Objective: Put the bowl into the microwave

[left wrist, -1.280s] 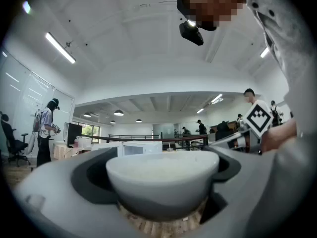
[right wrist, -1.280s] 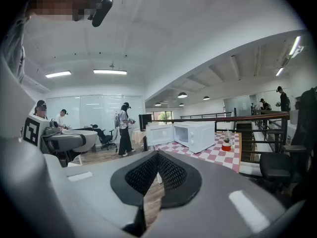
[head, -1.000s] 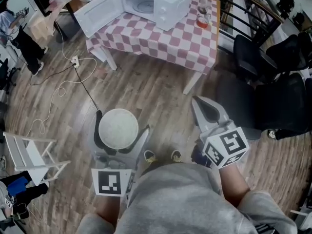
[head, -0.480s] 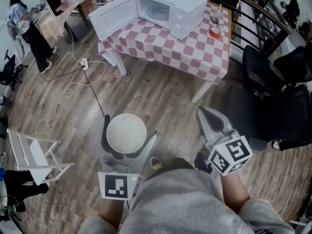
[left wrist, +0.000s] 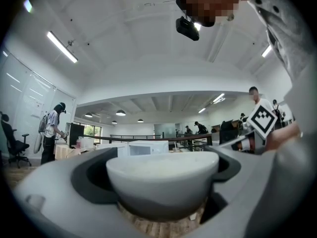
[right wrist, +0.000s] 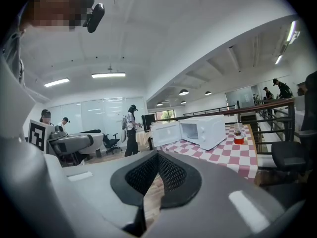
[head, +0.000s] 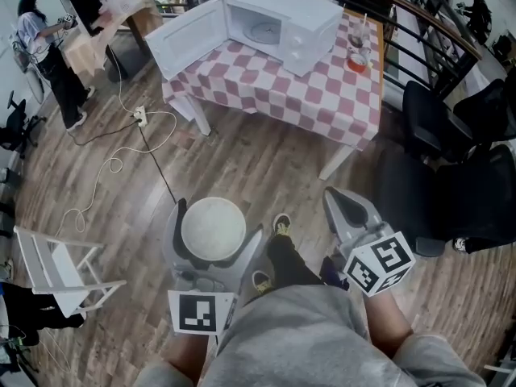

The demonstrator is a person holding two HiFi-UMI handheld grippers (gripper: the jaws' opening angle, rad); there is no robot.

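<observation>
L gripper (head: 216,220) grips the bowl (left wrist: 162,176) by its sides, rim up; R gripper (head: 345,204) is empty, jaws closed; microwave (head: 278,22) sits well ahead of L gripper, slightly to its right, on checked table (head: 322,95); door open, cavity facing this way; prob. a long carry fwd.

No word, number or brand can be read anywhere; the only printed marks are black-and-white square code patterns, one on the cube (head: 197,313) of the left gripper (head: 214,226) and others on the cube (head: 377,263) of the right gripper (head: 337,196), none spelling letters.
</observation>
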